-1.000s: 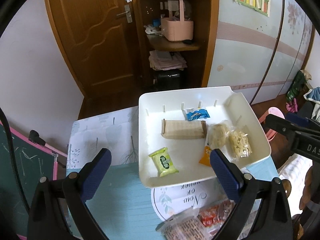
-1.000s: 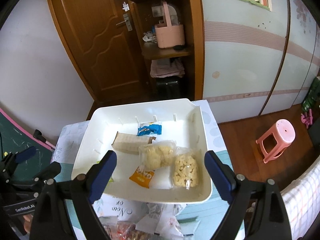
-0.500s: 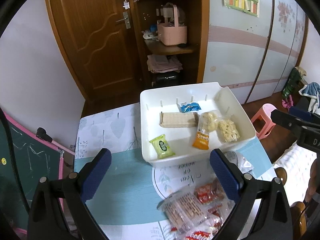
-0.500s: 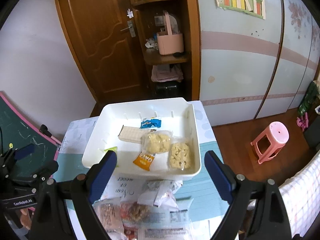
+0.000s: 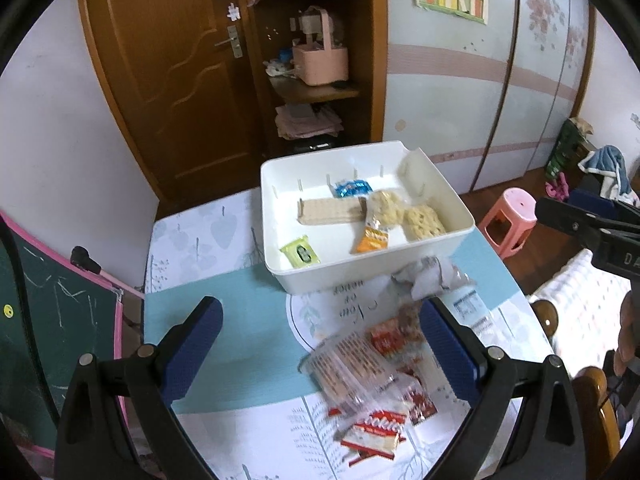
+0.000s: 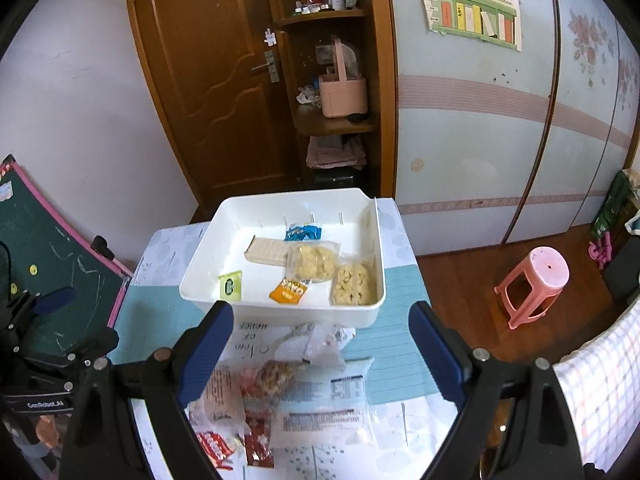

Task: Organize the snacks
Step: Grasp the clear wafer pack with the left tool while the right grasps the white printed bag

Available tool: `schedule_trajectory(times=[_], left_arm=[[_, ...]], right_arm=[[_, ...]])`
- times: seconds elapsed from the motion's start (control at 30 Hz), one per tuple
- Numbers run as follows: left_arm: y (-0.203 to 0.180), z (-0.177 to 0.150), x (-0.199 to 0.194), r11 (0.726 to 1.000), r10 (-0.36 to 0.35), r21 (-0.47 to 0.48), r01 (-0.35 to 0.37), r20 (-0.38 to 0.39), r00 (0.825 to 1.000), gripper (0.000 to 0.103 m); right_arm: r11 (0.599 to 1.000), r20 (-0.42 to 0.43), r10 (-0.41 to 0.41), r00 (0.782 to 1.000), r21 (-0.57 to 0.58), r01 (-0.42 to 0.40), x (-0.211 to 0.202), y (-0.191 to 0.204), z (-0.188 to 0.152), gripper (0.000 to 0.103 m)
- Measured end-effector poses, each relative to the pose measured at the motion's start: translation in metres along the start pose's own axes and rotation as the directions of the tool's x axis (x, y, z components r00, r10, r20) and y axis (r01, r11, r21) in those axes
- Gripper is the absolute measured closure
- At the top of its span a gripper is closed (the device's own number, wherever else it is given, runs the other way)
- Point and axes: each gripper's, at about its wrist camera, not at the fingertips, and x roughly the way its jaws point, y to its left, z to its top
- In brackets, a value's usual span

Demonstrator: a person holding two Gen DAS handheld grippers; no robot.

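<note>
A white bin stands on the table and holds a wafer pack, a blue packet, a green packet, an orange packet and two clear bags of yellow snacks. Loose snack packs lie on the table in front of the bin. My left gripper is open and empty above the table, near the loose packs. My right gripper is open and empty above the loose packs, short of the bin.
A green chalkboard leans at the table's left. A pink stool stands on the floor to the right. A wooden door and shelves with a pink basket are behind the table. A checkered cloth lies at right.
Both grippers have pulled back and up from the bin, so the bin looks smaller and the loose snack packs in front of it have come into view.
</note>
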Motion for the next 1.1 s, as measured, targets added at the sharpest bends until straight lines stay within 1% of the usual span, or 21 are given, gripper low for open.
schedule_trajectory(times=[0.2, 0.33, 0.43, 0.67, 0.87, 0.93, 1.07, 1.1], left_arm=[[-0.003, -0.021, 0.019, 0.999, -0.036, -0.020, 0.035, -0.061, 0.998, 0.004], [-0.003, -0.035, 0.048, 0.996, -0.062, -0.064, 0.054, -0.129, 0.990, 0.005], [-0.002, -0.044, 0.069, 0.993, -0.082, -0.099, 0.066, -0.164, 0.983, 0.005], [-0.006, -0.069, 0.127, 0.978, -0.139, -0.186, 0.091, -0.264, 0.955, 0.005], [-0.006, -0.089, 0.173, 0.965, -0.166, -0.252, 0.076, -0.360, 0.918, 0.005], [-0.005, -0.093, 0.184, 0.962, -0.173, -0.265, 0.071, -0.383, 0.907, 0.005], [-0.001, -0.099, 0.201, 0.956, -0.182, -0.287, 0.063, -0.413, 0.892, 0.005], [0.000, -0.101, 0.205, 0.954, -0.185, -0.292, 0.060, -0.421, 0.888, 0.005]], right_arm=[[0.999, -0.037, -0.013, 0.999, -0.037, 0.012, 0.015, 0.003, -0.019, 0.013], [0.999, -0.075, -0.007, 0.997, -0.041, 0.003, 0.033, 0.004, -0.031, 0.013], [0.999, -0.102, -0.003, 0.995, -0.038, -0.001, 0.050, 0.004, -0.038, 0.013], [1.000, -0.173, -0.005, 0.985, -0.006, 0.004, 0.100, 0.003, -0.045, 0.013], [1.000, -0.246, -0.004, 0.969, 0.026, 0.011, 0.149, 0.002, -0.050, 0.013], [1.000, -0.264, -0.009, 0.964, 0.026, 0.017, 0.163, 0.003, -0.052, 0.013], [0.999, -0.301, -0.004, 0.954, 0.032, 0.015, 0.185, 0.006, -0.056, 0.013], [0.999, -0.309, 0.010, 0.951, 0.038, 0.002, 0.190, 0.007, -0.057, 0.013]])
